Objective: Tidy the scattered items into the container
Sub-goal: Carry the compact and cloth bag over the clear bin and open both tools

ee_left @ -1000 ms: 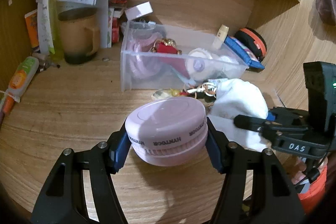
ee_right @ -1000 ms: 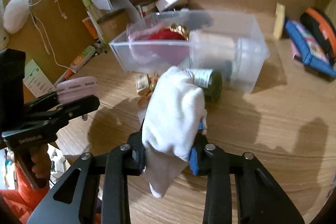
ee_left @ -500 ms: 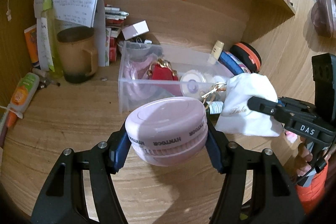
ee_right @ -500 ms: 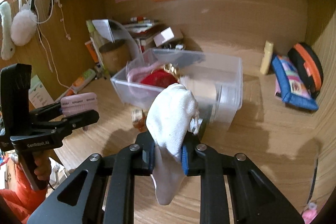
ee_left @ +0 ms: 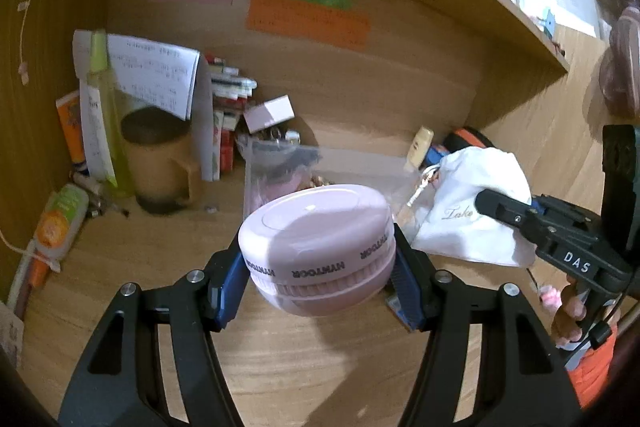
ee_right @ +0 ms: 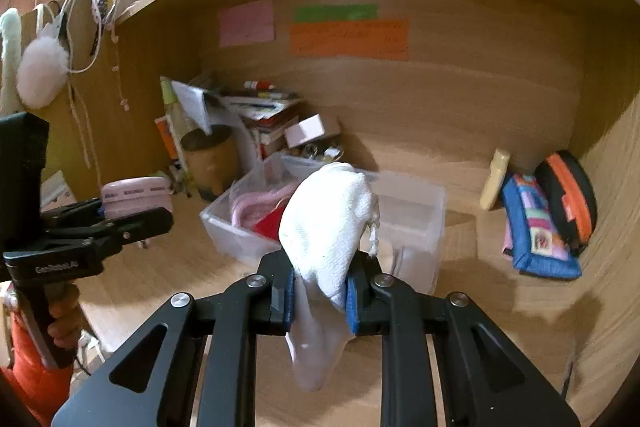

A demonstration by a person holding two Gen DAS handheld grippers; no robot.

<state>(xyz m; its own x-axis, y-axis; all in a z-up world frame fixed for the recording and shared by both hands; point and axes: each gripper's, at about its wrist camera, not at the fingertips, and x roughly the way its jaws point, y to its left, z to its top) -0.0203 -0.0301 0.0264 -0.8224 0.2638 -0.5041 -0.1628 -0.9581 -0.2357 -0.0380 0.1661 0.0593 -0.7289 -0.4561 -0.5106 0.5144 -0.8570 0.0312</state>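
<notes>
My left gripper (ee_left: 316,279) is shut on a round pink case (ee_left: 316,247) marked HYNTOOR, held above the desk in front of the clear plastic container (ee_left: 280,163). It also shows in the right wrist view (ee_right: 136,193). My right gripper (ee_right: 320,291) is shut on a white drawstring pouch (ee_right: 328,227), held in the air before the clear container (ee_right: 412,223), which holds pink and red items. The pouch (ee_left: 472,211) shows at the right of the left wrist view.
A brown mug (ee_left: 160,155), a green bottle (ee_left: 104,115), papers and small boxes crowd the back left corner. A tube (ee_left: 60,219) lies at the left. A blue pouch (ee_right: 536,227), an orange-black case (ee_right: 568,199) and a cream stick (ee_right: 494,179) sit at the right.
Both grippers have risen from the desk with their loads. The white pouch was lifted off the items lying in front of the container. The container now sits lower and farther in both views.
</notes>
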